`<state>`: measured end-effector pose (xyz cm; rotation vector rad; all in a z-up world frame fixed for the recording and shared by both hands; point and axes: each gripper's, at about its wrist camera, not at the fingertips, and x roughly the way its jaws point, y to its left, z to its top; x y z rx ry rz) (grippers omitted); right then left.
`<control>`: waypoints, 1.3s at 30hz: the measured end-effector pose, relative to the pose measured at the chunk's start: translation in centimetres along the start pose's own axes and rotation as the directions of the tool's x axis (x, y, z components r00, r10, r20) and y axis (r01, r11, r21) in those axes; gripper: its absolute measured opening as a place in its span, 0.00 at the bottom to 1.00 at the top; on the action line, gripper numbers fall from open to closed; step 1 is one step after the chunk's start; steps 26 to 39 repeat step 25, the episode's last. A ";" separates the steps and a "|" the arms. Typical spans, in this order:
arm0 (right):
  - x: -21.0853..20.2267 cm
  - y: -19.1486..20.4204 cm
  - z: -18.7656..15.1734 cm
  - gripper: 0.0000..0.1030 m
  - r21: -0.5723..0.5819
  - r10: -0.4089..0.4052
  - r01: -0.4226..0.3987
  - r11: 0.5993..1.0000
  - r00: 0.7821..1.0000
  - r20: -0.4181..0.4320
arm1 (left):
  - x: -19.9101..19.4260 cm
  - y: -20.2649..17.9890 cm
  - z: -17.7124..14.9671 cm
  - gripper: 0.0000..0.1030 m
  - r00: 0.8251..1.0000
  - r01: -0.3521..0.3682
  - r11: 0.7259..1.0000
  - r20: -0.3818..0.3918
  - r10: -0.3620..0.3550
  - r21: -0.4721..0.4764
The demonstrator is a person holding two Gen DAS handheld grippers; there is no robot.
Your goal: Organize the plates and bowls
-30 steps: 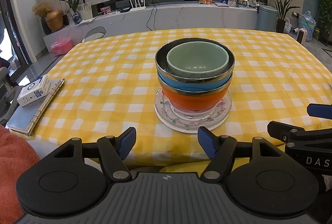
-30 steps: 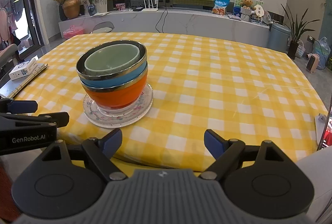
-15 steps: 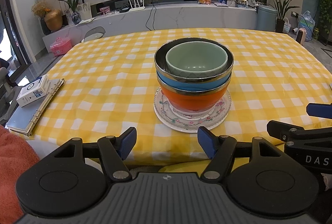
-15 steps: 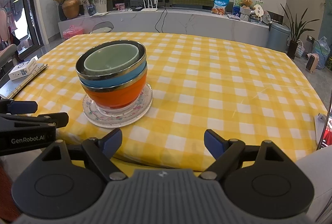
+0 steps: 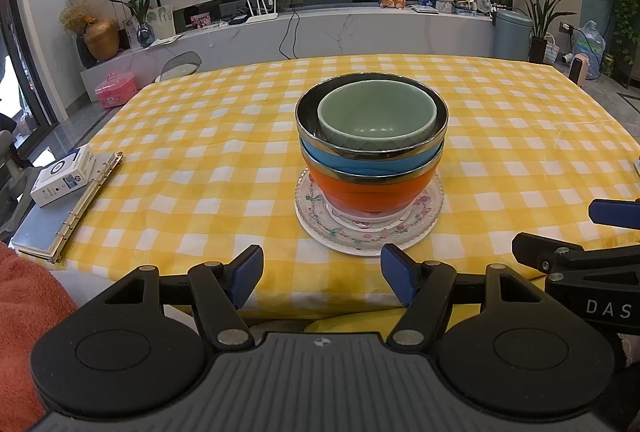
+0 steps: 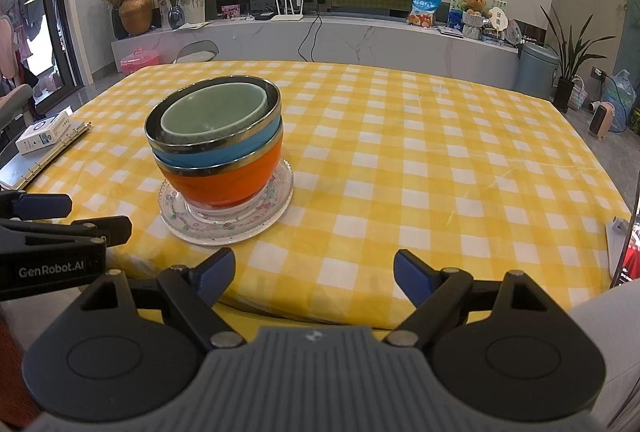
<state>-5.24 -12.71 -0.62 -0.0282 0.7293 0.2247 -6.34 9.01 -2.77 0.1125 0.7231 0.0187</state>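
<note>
A stack of three nested bowls stands on a clear floral plate [image 5: 316, 224] [image 6: 276, 208] near the table's front edge: an orange bowl [image 5: 368, 188] [image 6: 228, 184] at the bottom, a blue bowl [image 5: 340, 162] [image 6: 236, 152] in it, and a pale green bowl [image 5: 376, 112] [image 6: 212, 110] on top. My left gripper [image 5: 322, 274] hangs open just short of the table edge, straight in front of the stack, with nothing between its fingers. My right gripper [image 6: 314, 276] is also open and empty, to the right of the stack.
A yellow checked cloth [image 5: 208, 136] [image 6: 420, 152] covers the table. At the left edge lie a ring binder [image 5: 68, 216] [image 6: 48, 156] and a white box [image 5: 64, 174] [image 6: 42, 132]. A marble TV console [image 5: 320, 28] runs behind the table.
</note>
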 end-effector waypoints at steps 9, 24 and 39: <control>0.0 0.0 0.0 0.84 0.000 -0.001 0.001 1.000 1.000 0.000 | 0.0 0.0 0.0 0.77 1.000 0.000 1.000 -0.001 0.000 -0.001; 0.0 -0.2 -0.5 0.85 -0.001 0.000 0.000 1.000 1.000 -0.004 | -0.3 -0.2 0.0 0.77 1.000 0.008 1.000 0.013 -0.008 0.001; 0.0 -0.2 -0.5 0.85 -0.001 0.000 0.000 1.000 1.000 -0.005 | -0.4 -0.2 0.1 0.77 1.000 0.006 1.000 0.013 -0.006 0.002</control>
